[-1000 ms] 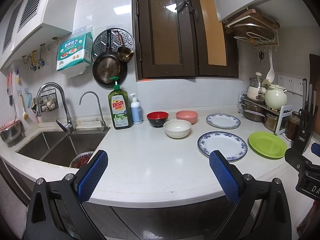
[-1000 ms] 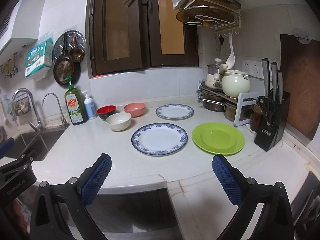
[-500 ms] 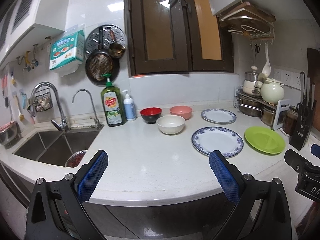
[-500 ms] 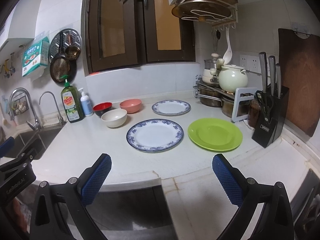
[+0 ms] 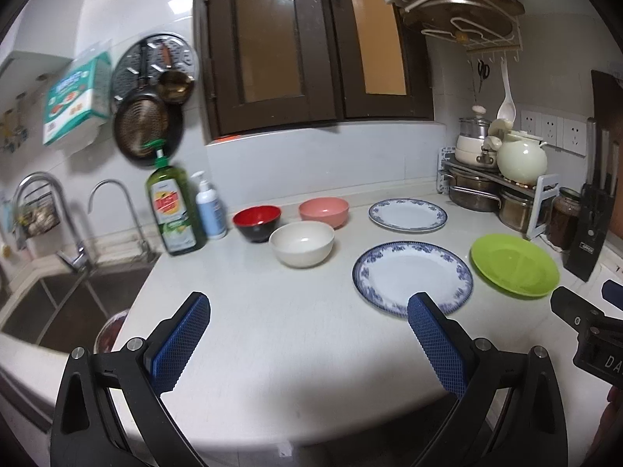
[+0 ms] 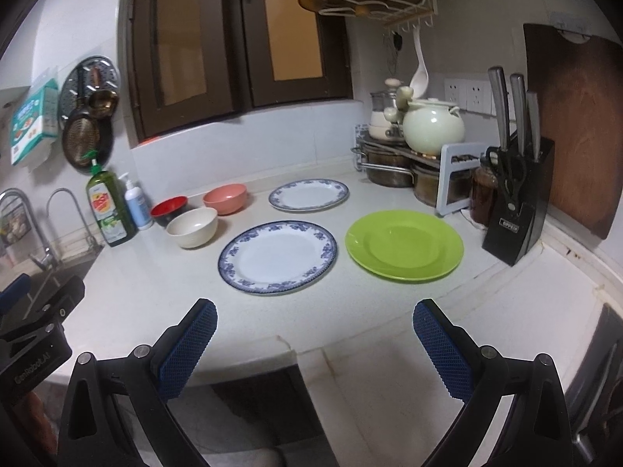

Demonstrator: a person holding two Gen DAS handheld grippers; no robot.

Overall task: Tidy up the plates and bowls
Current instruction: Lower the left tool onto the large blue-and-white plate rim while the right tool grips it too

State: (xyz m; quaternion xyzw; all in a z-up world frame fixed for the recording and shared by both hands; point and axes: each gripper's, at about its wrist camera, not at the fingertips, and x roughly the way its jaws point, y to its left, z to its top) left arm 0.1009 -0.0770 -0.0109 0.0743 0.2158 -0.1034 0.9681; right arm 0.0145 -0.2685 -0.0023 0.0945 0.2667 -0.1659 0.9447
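On the white counter (image 5: 272,330) stand a red-and-black bowl (image 5: 257,222), a pink bowl (image 5: 324,211) and a cream bowl (image 5: 301,243) in a cluster. To their right lie a large blue-rimmed plate (image 5: 412,277), a smaller blue-rimmed plate (image 5: 407,215) behind it and a green plate (image 5: 514,264). My left gripper (image 5: 307,346) hangs open over the counter's near part, empty. My right gripper (image 6: 315,350) is open and empty above the counter's front edge, short of the large blue-rimmed plate (image 6: 277,257) and the green plate (image 6: 404,244).
A sink (image 5: 58,303) with two taps lies at the left, a soap bottle (image 5: 173,210) and a pump bottle (image 5: 210,210) beside it. At the right stand a rack of pots (image 6: 409,163), a jar and a knife block (image 6: 518,210).
Both grippers have moved forward toward the counter, so the dishes look larger and nearer. Both stayed open and empty.
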